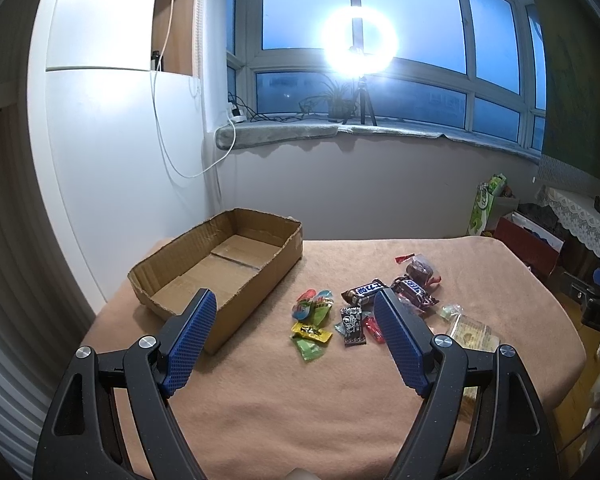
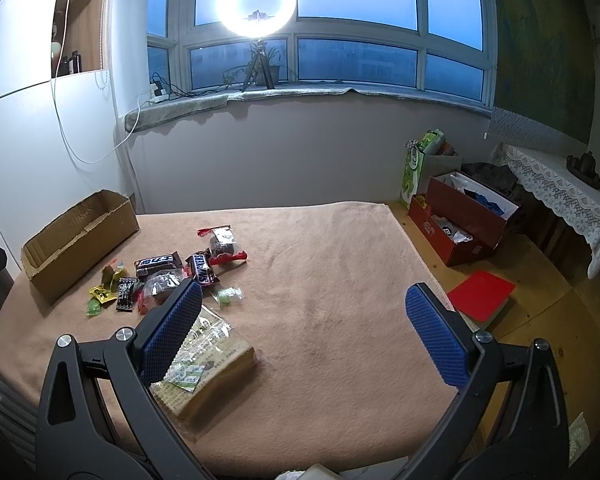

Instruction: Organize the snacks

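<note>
Left wrist view, snacks (image 1: 356,312) between left gripper's (image 1: 300,340) spread fingers

The open cardboard box (image 1: 220,268) sits empty on the table's left side. Just right of it lies a loose huddle of wrapped snacks (image 1: 364,308): two Snickers bars, small candies, a clear bagged treat. A flat yellowish packet (image 2: 208,364) lies nearest.

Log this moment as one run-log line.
stage: not started | left claw: open, empty, above cloth | right claw: open, empty | cardboard box: empty | snacks: loose on cloth beside box
</note>
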Tool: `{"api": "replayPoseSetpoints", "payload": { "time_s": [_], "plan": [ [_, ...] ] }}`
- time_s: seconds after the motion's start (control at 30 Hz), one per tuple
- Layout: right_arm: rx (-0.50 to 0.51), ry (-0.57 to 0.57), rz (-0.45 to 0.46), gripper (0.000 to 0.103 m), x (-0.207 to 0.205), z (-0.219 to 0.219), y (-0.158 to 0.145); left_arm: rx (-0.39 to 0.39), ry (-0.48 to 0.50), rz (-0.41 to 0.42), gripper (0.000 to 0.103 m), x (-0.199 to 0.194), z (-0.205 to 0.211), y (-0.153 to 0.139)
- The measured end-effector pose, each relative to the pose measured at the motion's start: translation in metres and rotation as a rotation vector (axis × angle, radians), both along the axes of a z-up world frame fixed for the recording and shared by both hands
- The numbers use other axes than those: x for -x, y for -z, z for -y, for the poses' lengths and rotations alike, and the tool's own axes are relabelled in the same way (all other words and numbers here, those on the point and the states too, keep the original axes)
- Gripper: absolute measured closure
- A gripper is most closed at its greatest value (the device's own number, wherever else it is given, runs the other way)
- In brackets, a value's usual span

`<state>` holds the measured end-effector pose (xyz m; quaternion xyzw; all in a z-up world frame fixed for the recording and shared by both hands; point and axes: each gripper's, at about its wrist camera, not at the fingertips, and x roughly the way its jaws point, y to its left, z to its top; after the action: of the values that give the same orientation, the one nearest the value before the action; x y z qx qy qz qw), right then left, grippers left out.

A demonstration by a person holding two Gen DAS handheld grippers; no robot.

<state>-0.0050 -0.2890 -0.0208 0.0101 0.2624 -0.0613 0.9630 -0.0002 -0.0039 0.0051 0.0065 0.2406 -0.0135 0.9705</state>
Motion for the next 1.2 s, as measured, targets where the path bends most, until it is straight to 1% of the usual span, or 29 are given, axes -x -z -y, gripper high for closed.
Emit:
{"api": "replayPoseSetpoints", "payload": {
  "time_s": [0.3,0.4,0.57,0.67,0.83,0.9,0.97,1.0,1.03,1.13,1.17,1.2],
  "plan": [
    [0.002,-0.002,-0.005,0.000,0.002,0.000,0.004,0.002,0.007,-0.014,0.022,0.001,0.002,0.006],
    [-0.004,-0.017,-0.009,0.000,-0.002,0.007,0.005,0.006,0.014,-0.020,0.022,0.002,0.004,0.008],
    [-0.023,-0.091,-0.010,0.000,-0.007,0.015,0.008,0.029,0.036,-0.046,0.022,0.004,0.006,0.015],
    [-0.026,-0.116,-0.032,0.000,-0.012,0.018,0.011,0.051,0.058,-0.074,0.022,0.003,0.009,0.022],
    [-0.036,-0.181,-0.093,0.000,-0.024,0.019,0.021,0.137,0.122,-0.140,0.022,0.001,0.014,0.035],
    [-0.062,-0.214,-0.128,0.000,-0.030,0.022,0.028,0.197,0.163,-0.178,0.022,0.000,0.017,0.042],
    [-0.093,-0.240,-0.154,0.000,-0.034,0.023,0.034,0.267,0.199,-0.224,0.028,-0.003,0.018,0.049],
    [-0.118,-0.258,-0.174,0.000,-0.037,0.025,0.039,0.300,0.219,-0.252,0.035,-0.004,0.020,0.053],
    [-0.137,-0.272,-0.187,0.000,-0.040,0.025,0.042,0.320,0.232,-0.273,0.038,-0.006,0.021,0.057],
    [-0.213,-0.321,-0.239,0.000,-0.049,0.028,0.055,0.376,0.259,-0.325,0.041,-0.010,0.025,0.067],
    [-0.234,-0.334,-0.253,0.000,-0.052,0.029,0.058,0.403,0.274,-0.343,0.042,-0.011,0.026,0.070],
    [-0.255,-0.347,-0.266,0.000,-0.055,0.030,0.062,0.422,0.286,-0.357,0.047,-0.011,0.029,0.072]
  ]
}}
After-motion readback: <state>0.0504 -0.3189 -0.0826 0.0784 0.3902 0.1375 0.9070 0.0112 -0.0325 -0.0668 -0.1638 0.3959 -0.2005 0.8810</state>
